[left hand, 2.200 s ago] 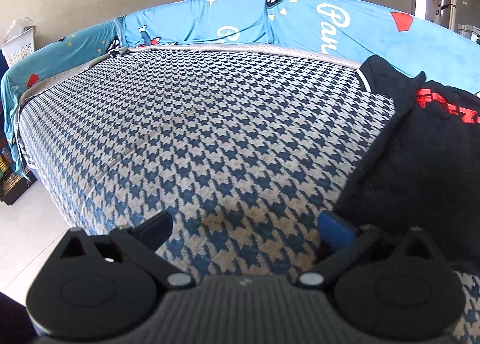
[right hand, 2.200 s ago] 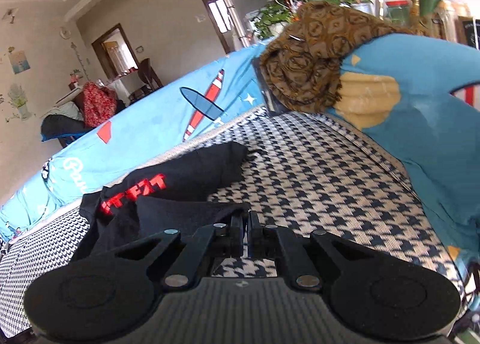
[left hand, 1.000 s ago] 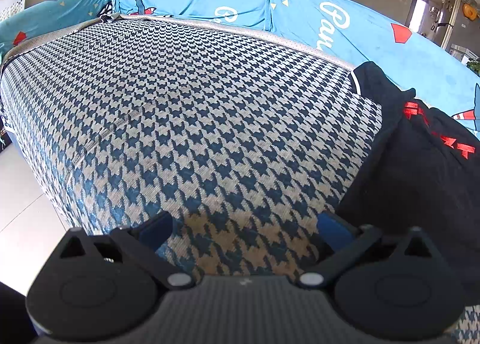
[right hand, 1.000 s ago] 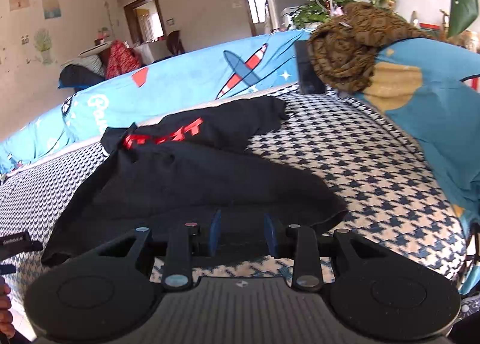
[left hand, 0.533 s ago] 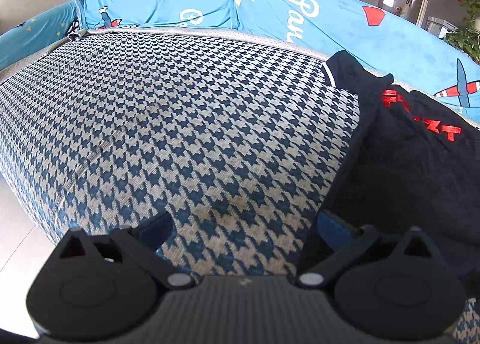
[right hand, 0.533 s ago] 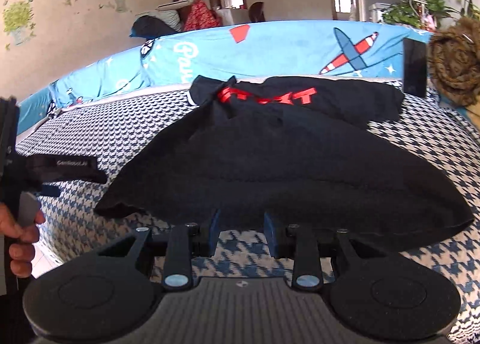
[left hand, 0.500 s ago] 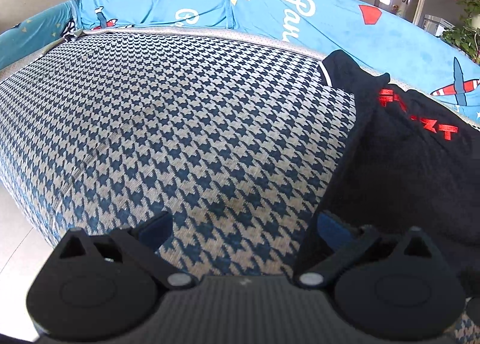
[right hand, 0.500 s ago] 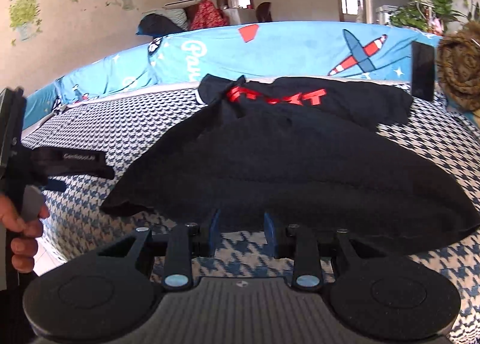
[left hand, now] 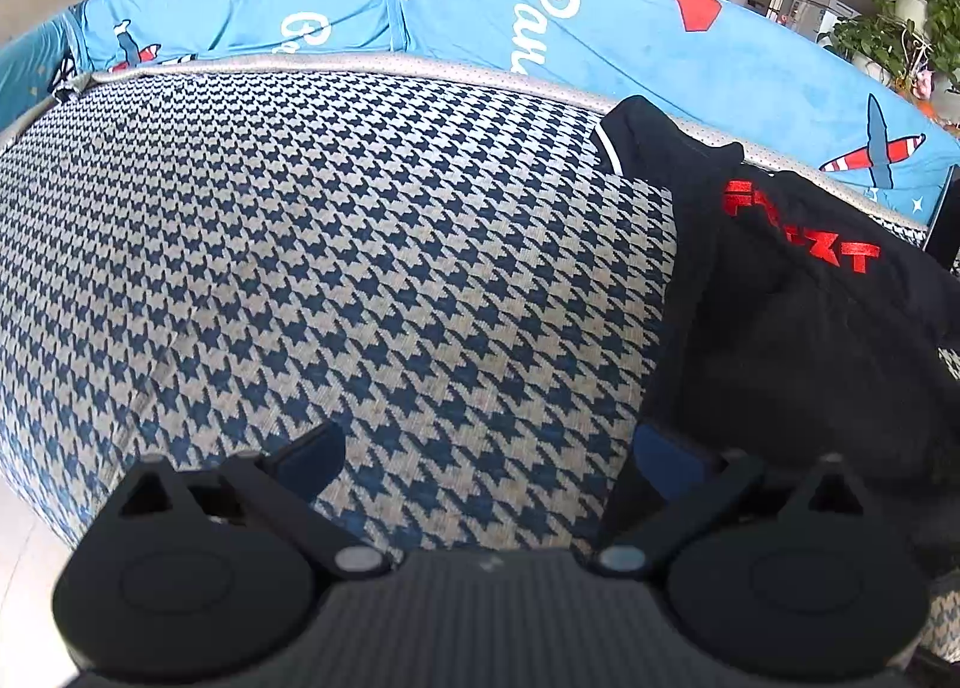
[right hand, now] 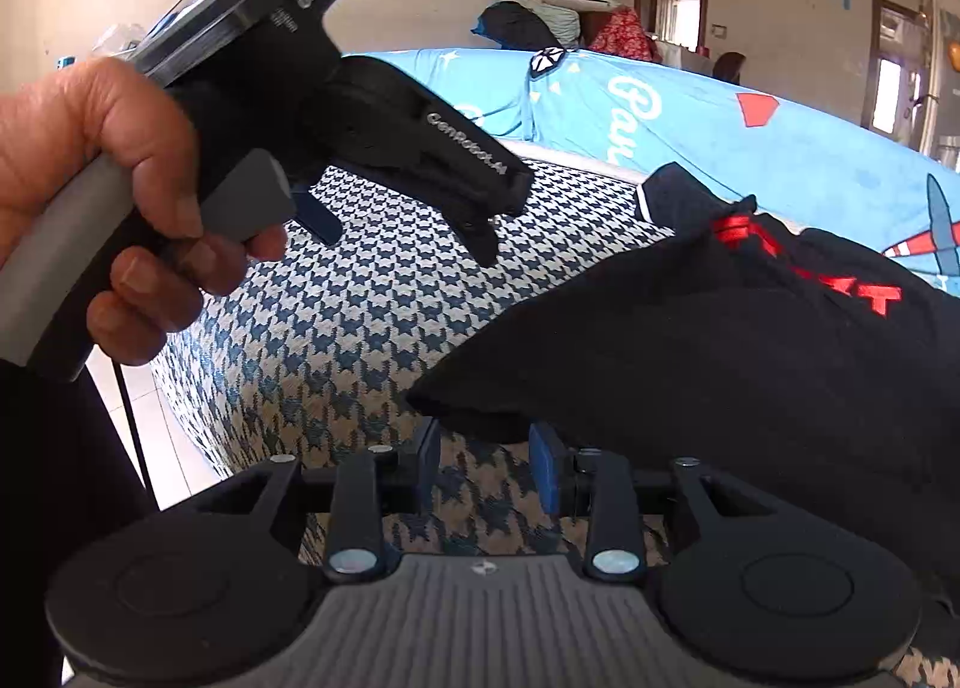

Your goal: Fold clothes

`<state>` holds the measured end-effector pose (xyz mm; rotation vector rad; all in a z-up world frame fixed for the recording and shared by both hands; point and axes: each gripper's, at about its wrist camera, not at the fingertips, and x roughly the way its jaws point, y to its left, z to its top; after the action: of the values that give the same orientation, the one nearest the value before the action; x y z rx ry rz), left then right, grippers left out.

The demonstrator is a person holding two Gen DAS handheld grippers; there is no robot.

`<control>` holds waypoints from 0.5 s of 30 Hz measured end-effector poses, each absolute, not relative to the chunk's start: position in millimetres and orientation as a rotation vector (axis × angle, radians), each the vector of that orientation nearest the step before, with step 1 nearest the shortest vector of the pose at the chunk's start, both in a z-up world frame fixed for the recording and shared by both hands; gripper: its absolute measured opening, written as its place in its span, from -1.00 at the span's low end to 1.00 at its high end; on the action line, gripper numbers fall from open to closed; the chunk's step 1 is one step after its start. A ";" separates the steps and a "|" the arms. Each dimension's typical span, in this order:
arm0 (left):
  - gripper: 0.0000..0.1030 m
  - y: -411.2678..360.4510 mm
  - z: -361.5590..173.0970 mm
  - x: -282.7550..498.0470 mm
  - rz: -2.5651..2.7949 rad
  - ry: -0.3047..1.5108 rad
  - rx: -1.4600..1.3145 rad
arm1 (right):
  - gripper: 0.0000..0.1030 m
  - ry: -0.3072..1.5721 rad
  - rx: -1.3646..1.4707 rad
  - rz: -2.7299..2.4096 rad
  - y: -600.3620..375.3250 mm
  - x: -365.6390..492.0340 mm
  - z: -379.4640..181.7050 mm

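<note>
A black garment (right hand: 750, 376) with red letters lies crumpled on the houndstooth sofa seat (left hand: 360, 244). In the right wrist view its near left corner sits right at the tips of my right gripper (right hand: 486, 457). The jaws are opening, a narrow gap stands between them, and the pads do not press the cloth. A hand (right hand: 120, 178) holds my left gripper (right hand: 408, 235) at upper left, above bare seat. In the left wrist view my left gripper (left hand: 489, 451) is wide open and holds nothing. Its right finger (left hand: 666, 454) is at the edge of the garment (left hand: 798, 340).
A blue printed cover (left hand: 600, 28) drapes the sofa back behind the seat. The seat's front edge drops to a pale tiled floor (right hand: 180, 442) at the left, where a thin cable (right hand: 129, 418) hangs. Potted plants (left hand: 900, 34) stand far right.
The right view has swung left and dropped to the garment's near left corner, and the hand with the left gripper now looms close. The left view shifted slightly, so the garment shows larger.
</note>
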<state>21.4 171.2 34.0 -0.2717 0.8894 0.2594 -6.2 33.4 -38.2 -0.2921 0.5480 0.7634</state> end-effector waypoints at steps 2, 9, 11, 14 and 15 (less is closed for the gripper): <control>1.00 172.7 35.1 21.7 0.253 0.886 -0.286 | -0.22 0.530 -0.308 0.772 42.5 -5.8 -40.3; 1.00 175.3 43.0 14.3 0.227 0.854 -0.321 | -0.05 0.457 -0.429 0.759 73.1 -7.3 -51.9; 1.00 176.4 44.7 12.9 0.222 0.851 -0.325 | -0.05 0.427 -0.487 0.723 79.0 -8.9 -56.4; 1.00 178.8 47.7 9.9 0.219 0.842 -0.335 | -0.05 0.392 -0.564 0.673 84.0 -12.7 -60.1; 1.00 180.0 48.8 8.8 0.220 0.838 -0.340 | -0.05 0.392 -0.573 0.673 83.6 -13.9 -59.8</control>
<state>8.8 180.0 48.8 -0.3399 0.8381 0.2201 -13.9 83.6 -59.8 -0.5732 0.3923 0.6730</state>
